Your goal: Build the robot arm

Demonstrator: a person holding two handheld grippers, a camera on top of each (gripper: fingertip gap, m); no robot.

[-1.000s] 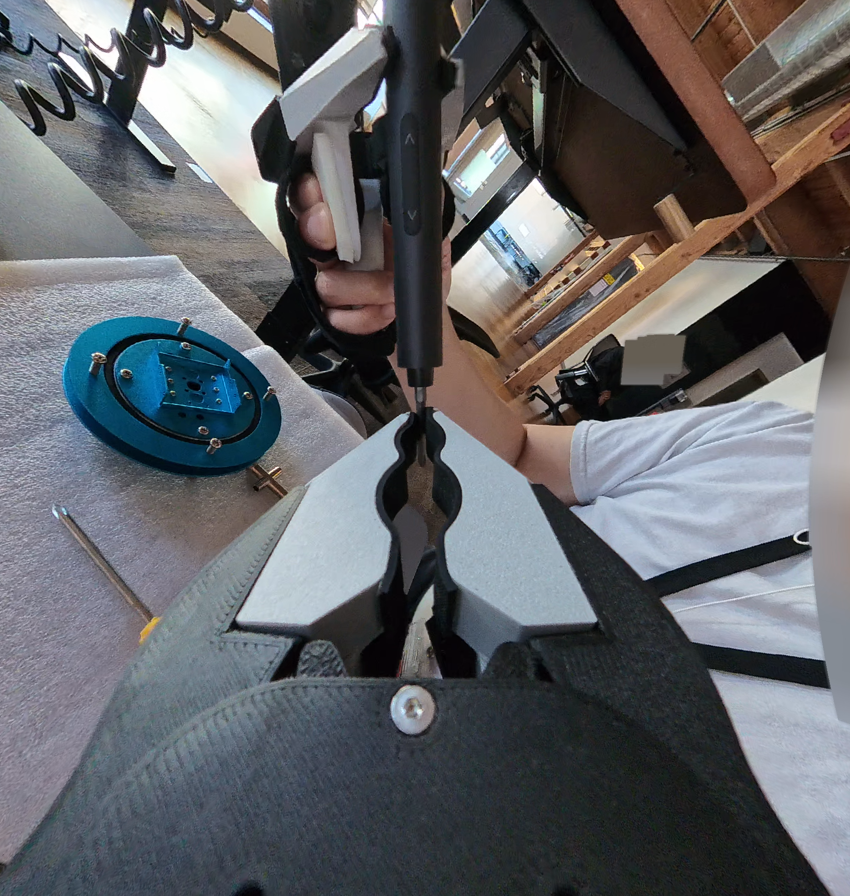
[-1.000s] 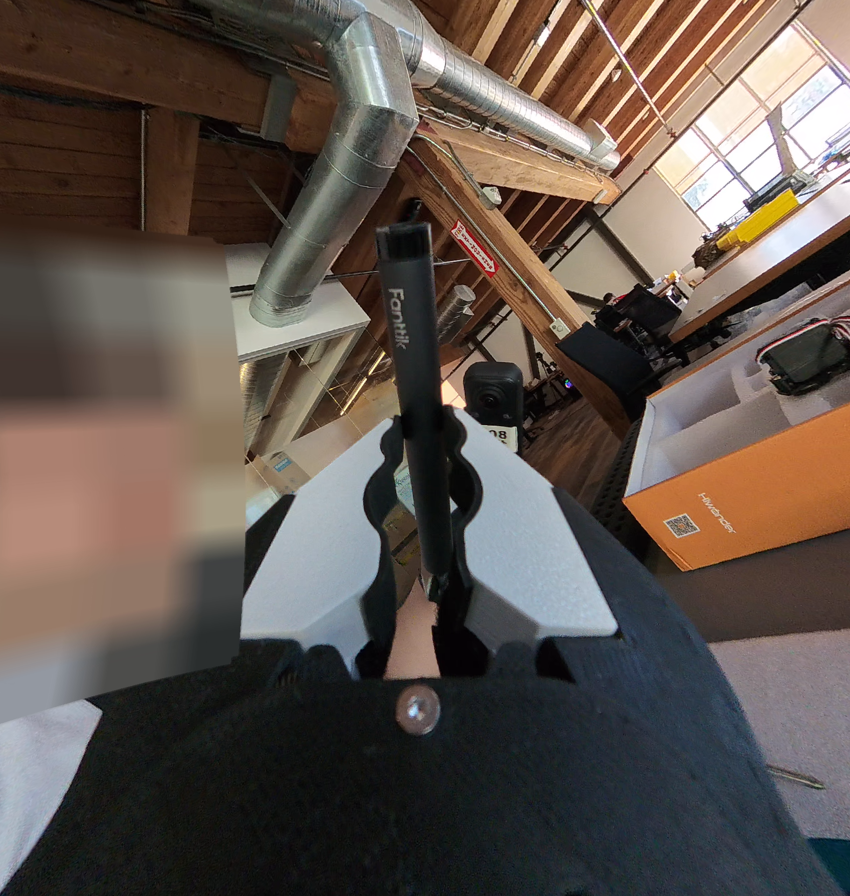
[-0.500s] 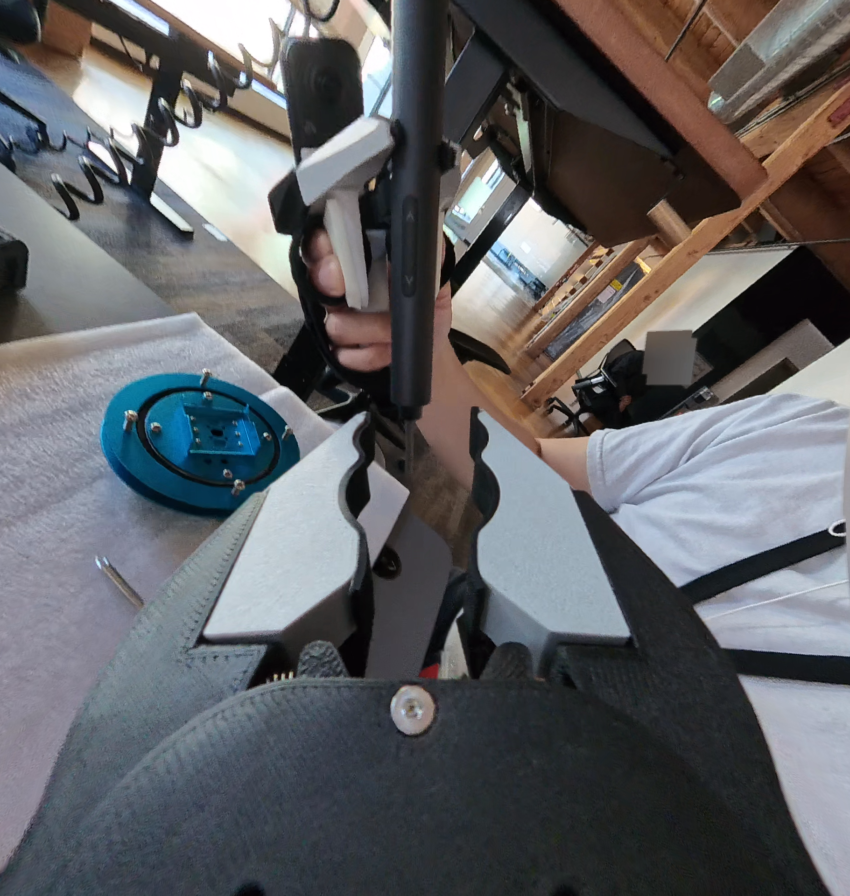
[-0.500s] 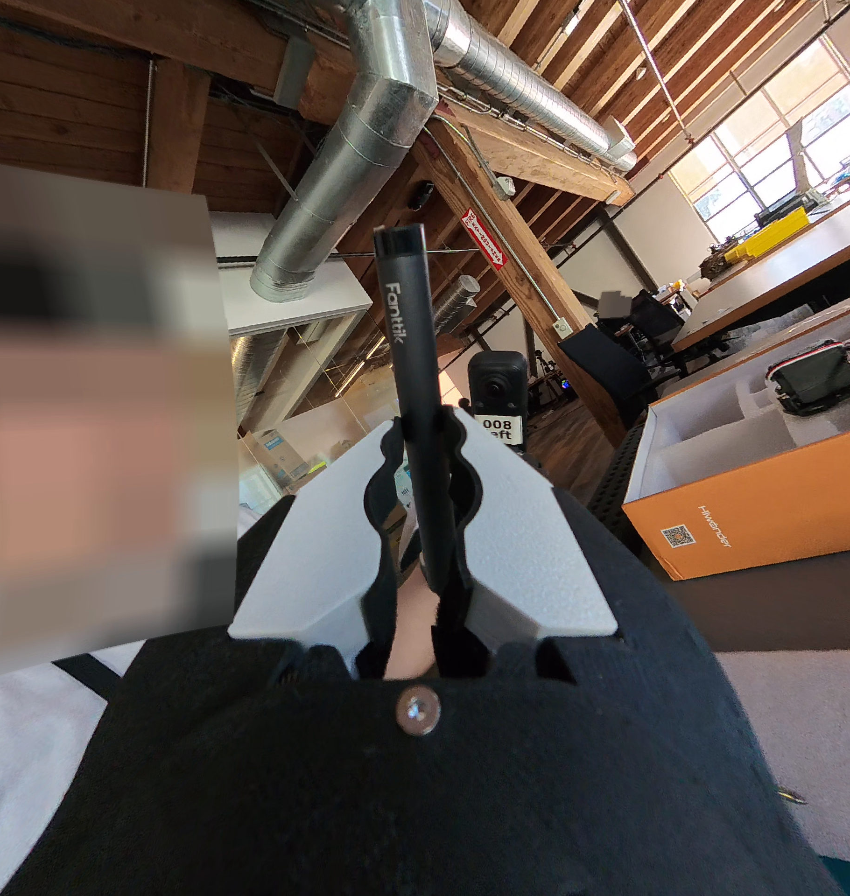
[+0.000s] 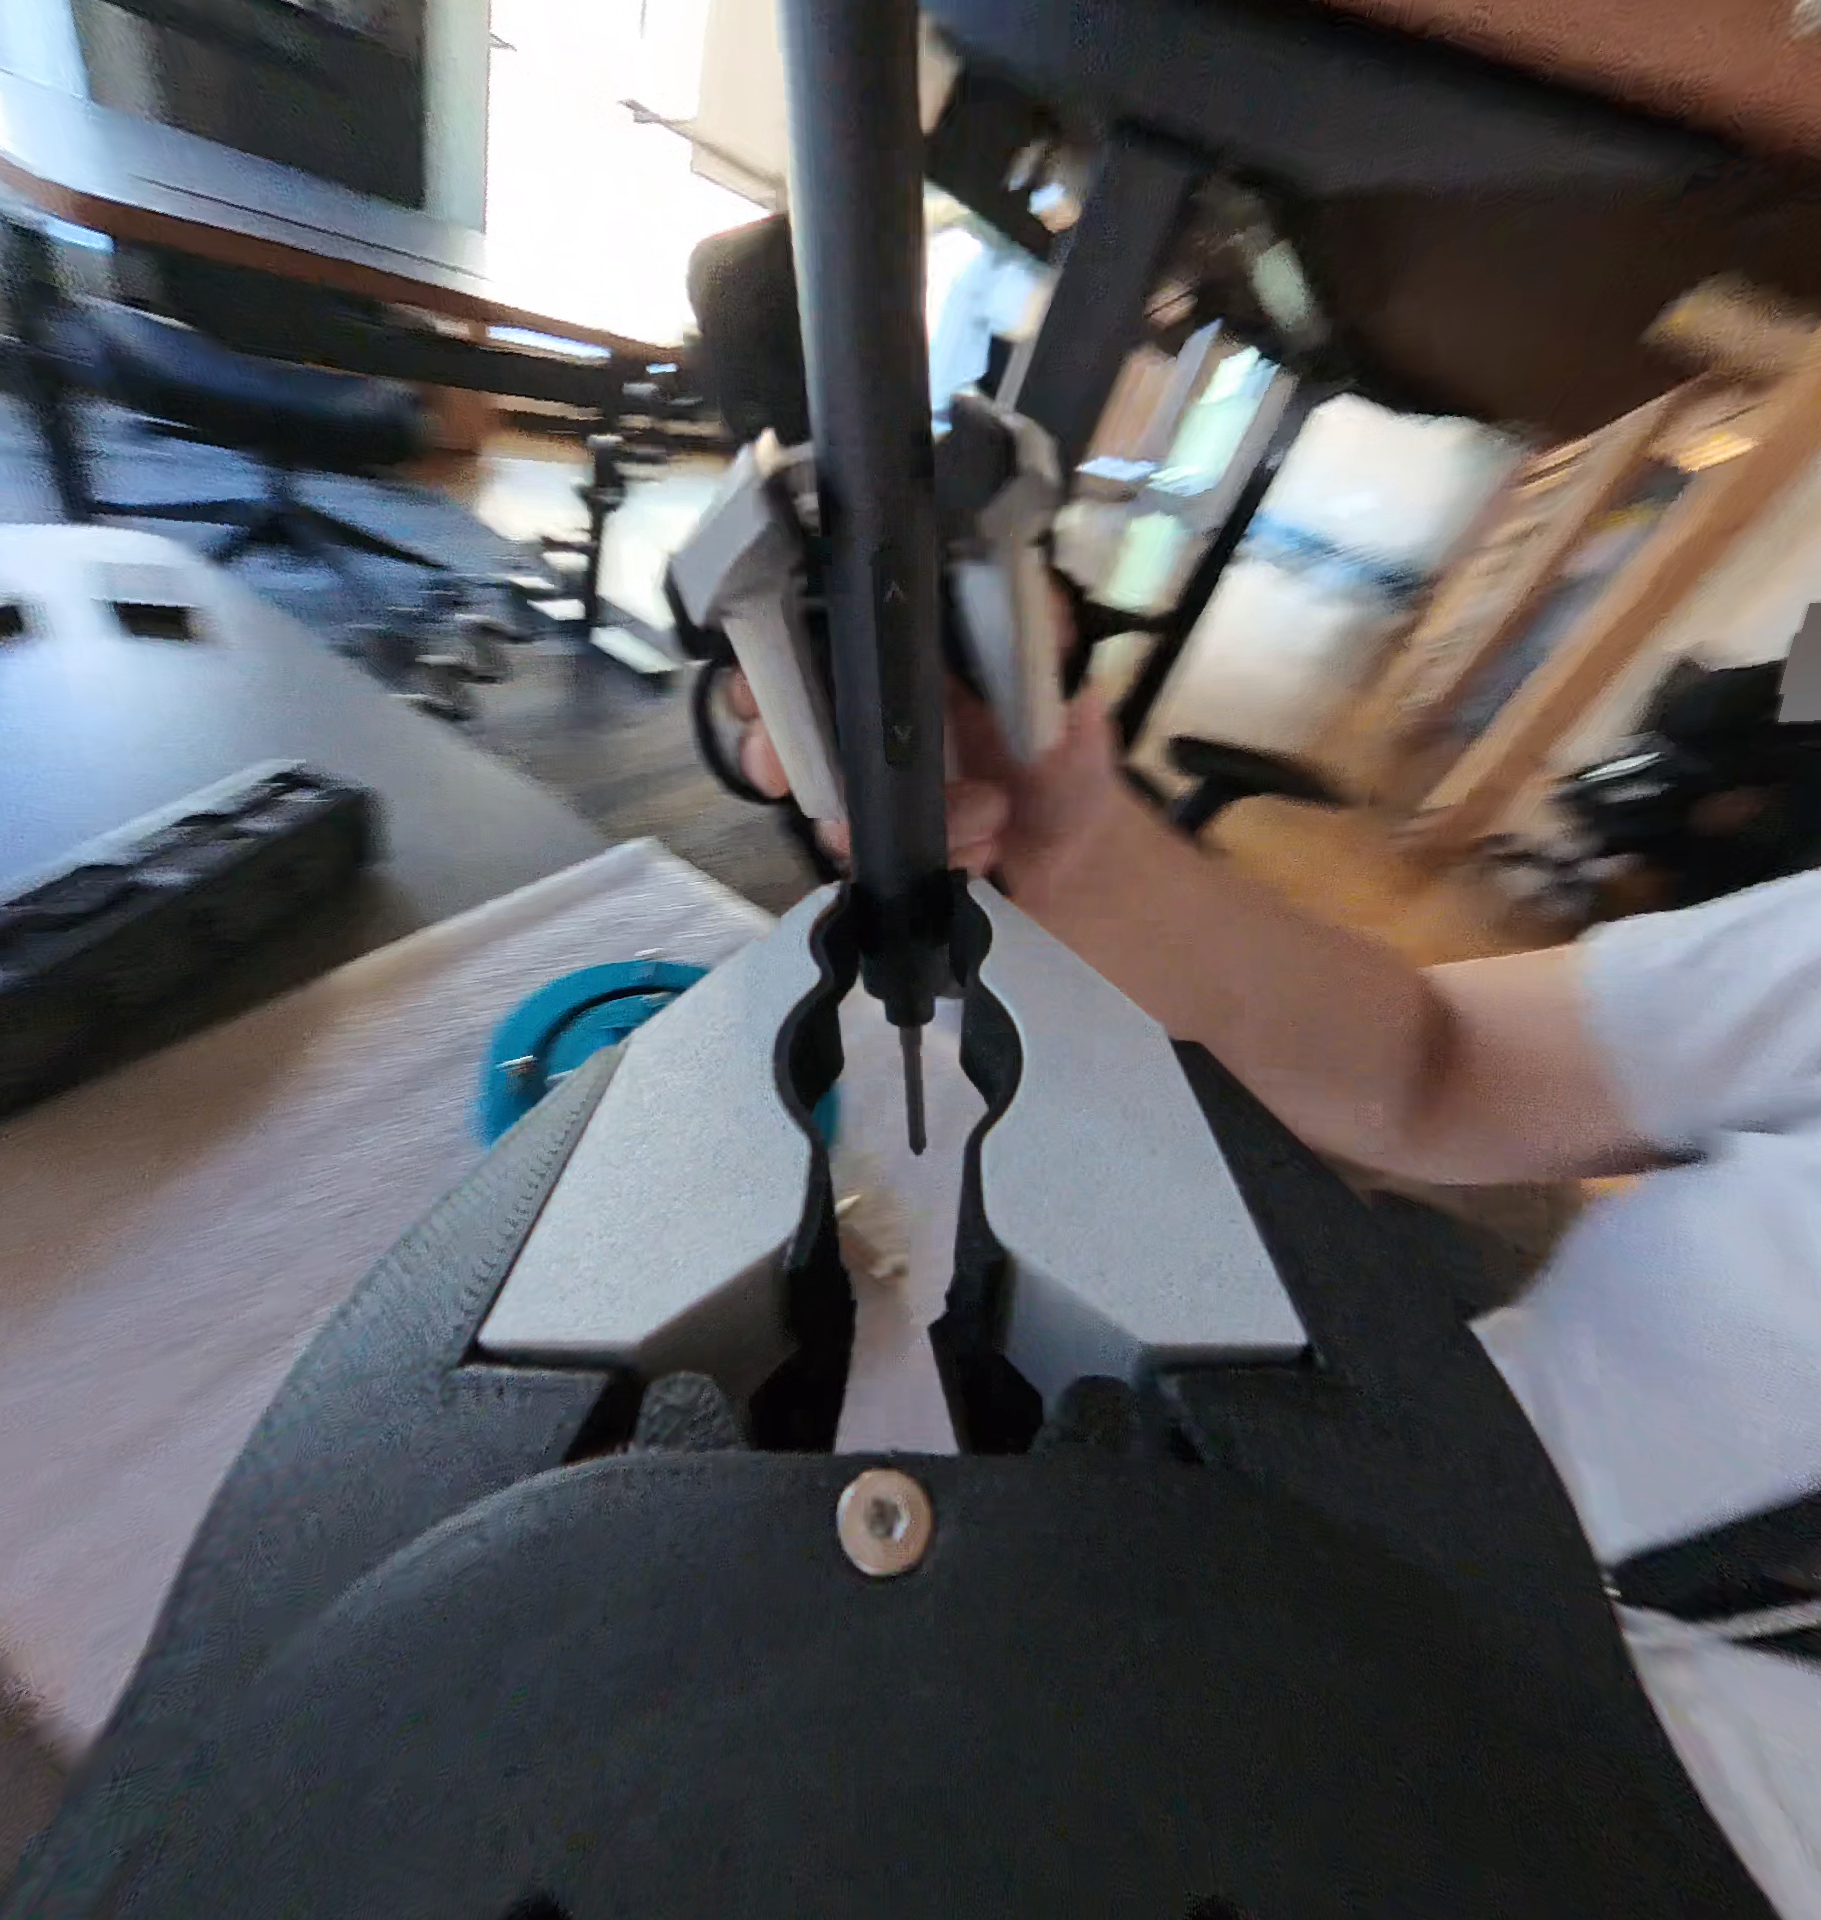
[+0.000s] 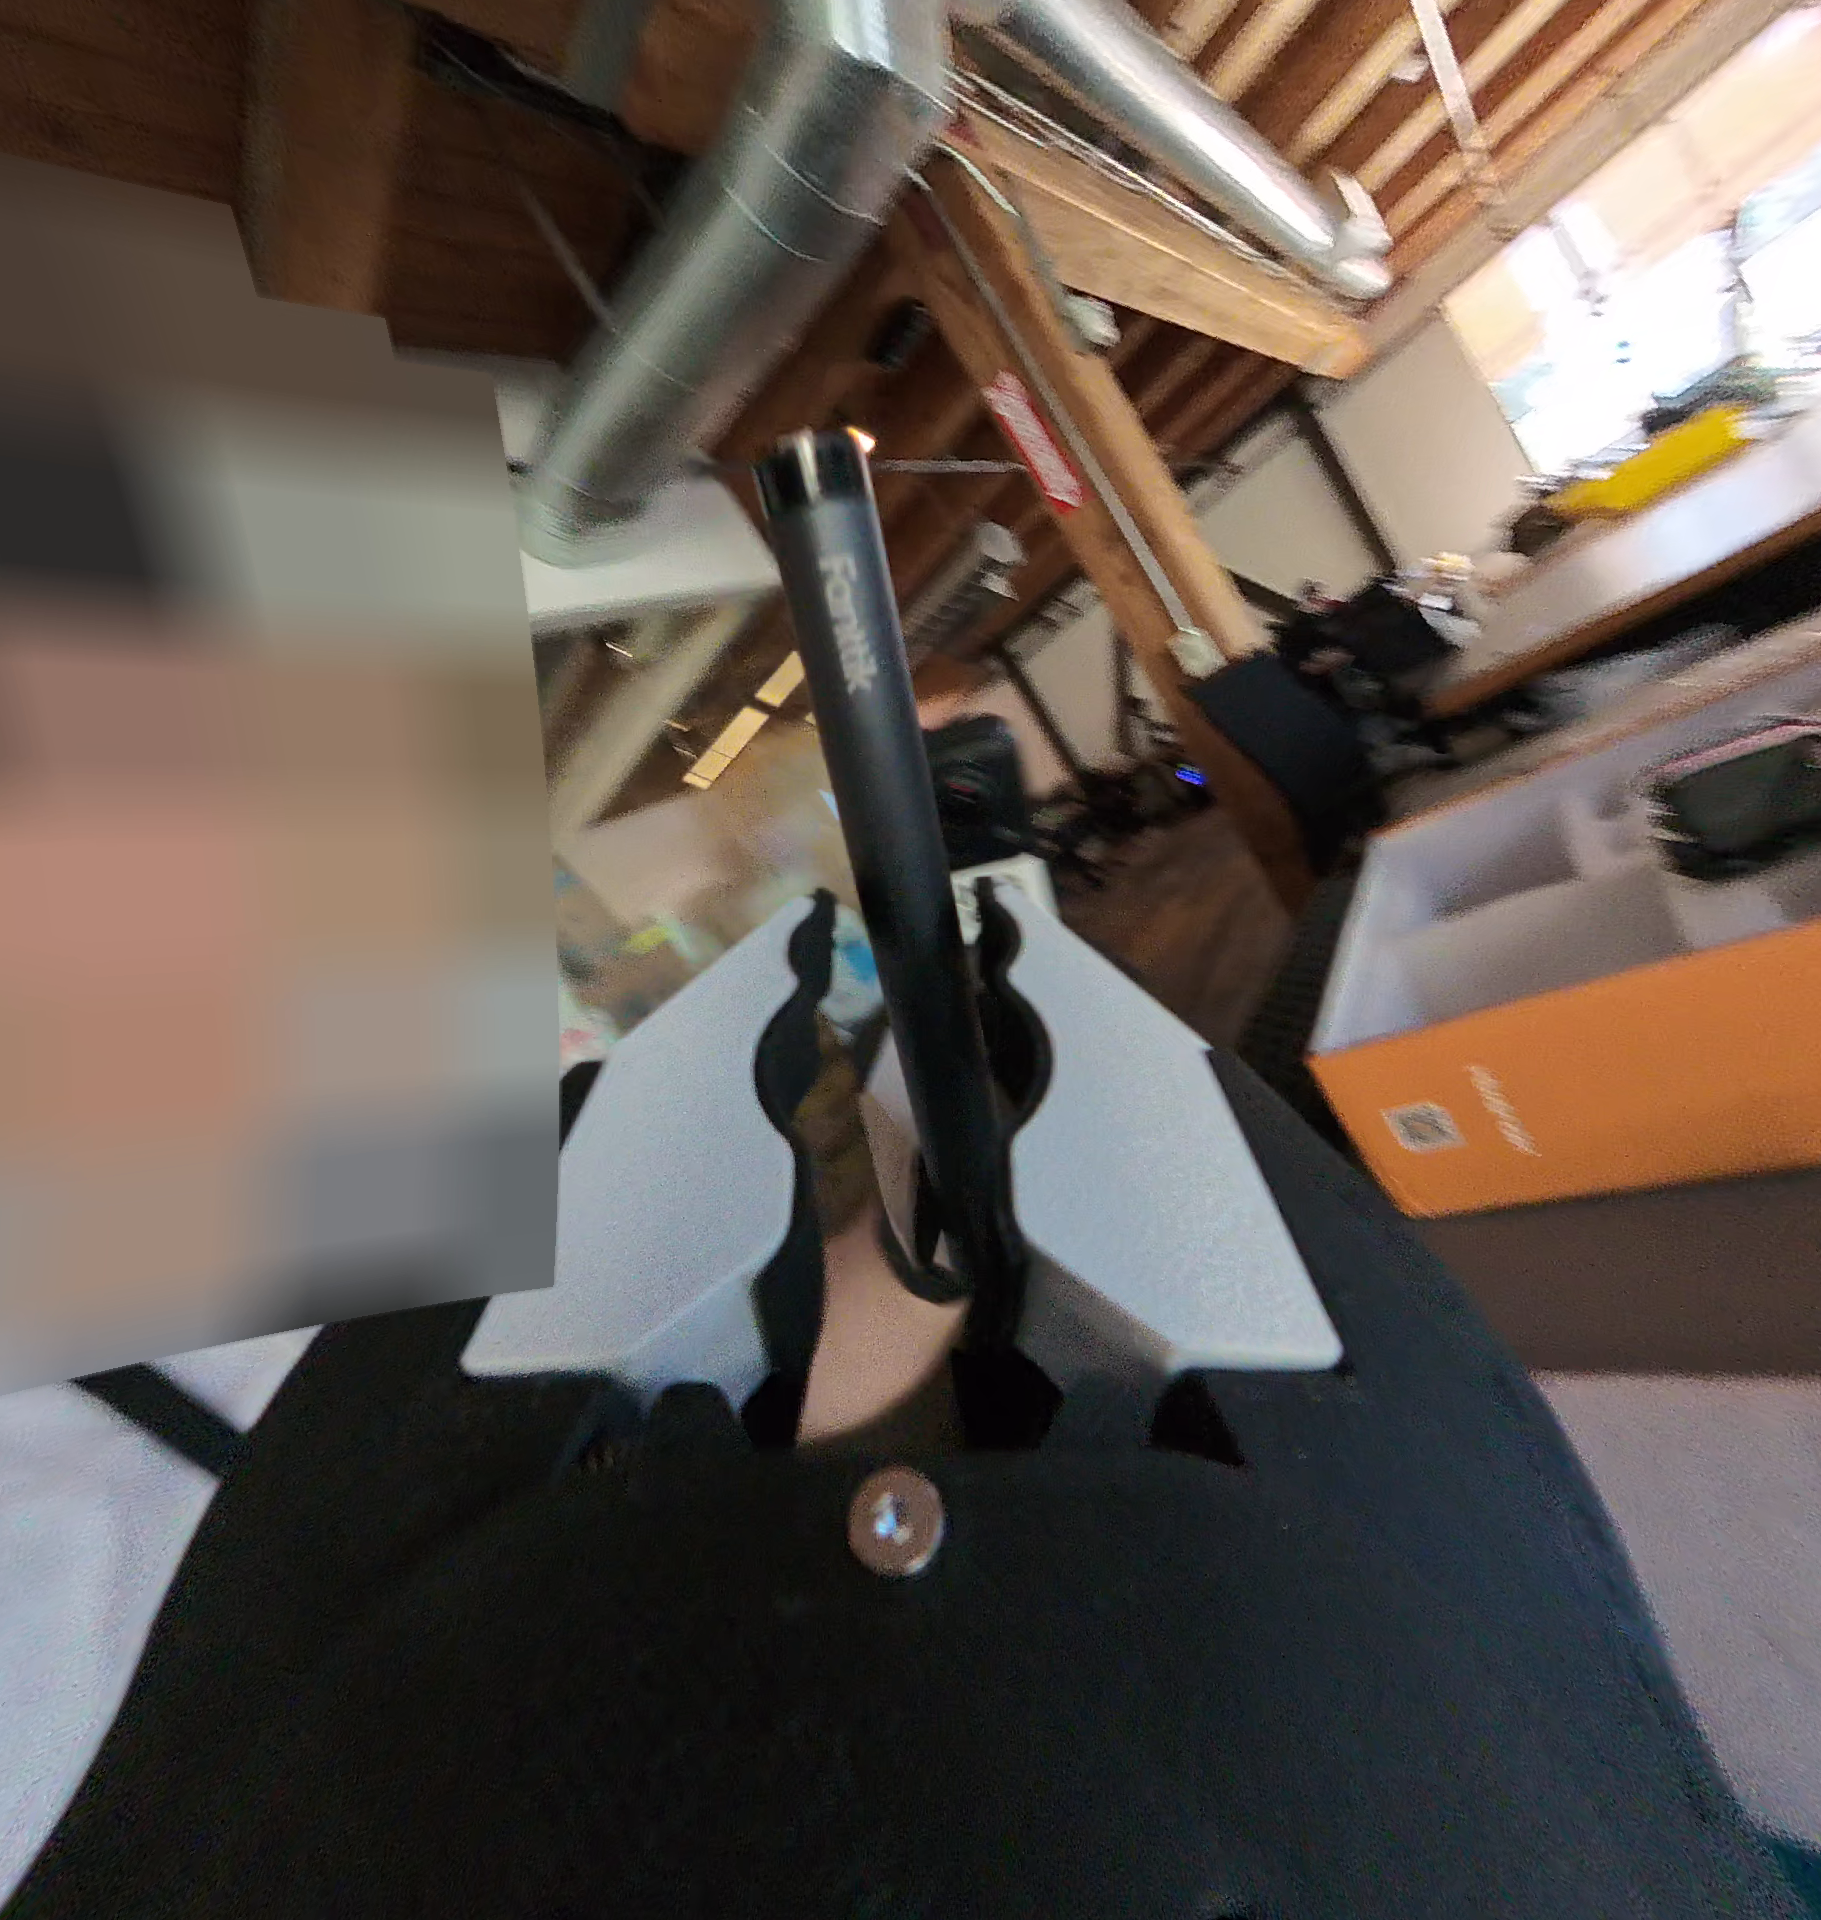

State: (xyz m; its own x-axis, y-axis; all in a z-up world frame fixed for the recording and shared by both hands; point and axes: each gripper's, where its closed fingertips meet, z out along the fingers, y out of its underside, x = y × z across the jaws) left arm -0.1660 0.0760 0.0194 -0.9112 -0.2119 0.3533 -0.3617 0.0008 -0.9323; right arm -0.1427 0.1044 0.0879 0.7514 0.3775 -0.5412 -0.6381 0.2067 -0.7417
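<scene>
The left gripper [image 5: 898,940] pinches the black screwdriver [image 5: 864,499] near its bit, the right gripper [image 6: 911,925] loosened around its shaft, so I'd hold it vertical.

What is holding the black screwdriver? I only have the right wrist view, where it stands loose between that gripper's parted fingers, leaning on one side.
Observer: In the left wrist view, the left gripper is closed on the screwdriver near its lower end, just above the bit.
Operator: Where does the bit point?
Observer: Downward, in the gap between the left gripper's fingers, toward a pale mat. It touches nothing that I can see.
Operator: Is anything lying near it?
Observer: A blue disc lies on the mat, partly hidden behind the left gripper's finger. The picture is motion-blurred.
</scene>
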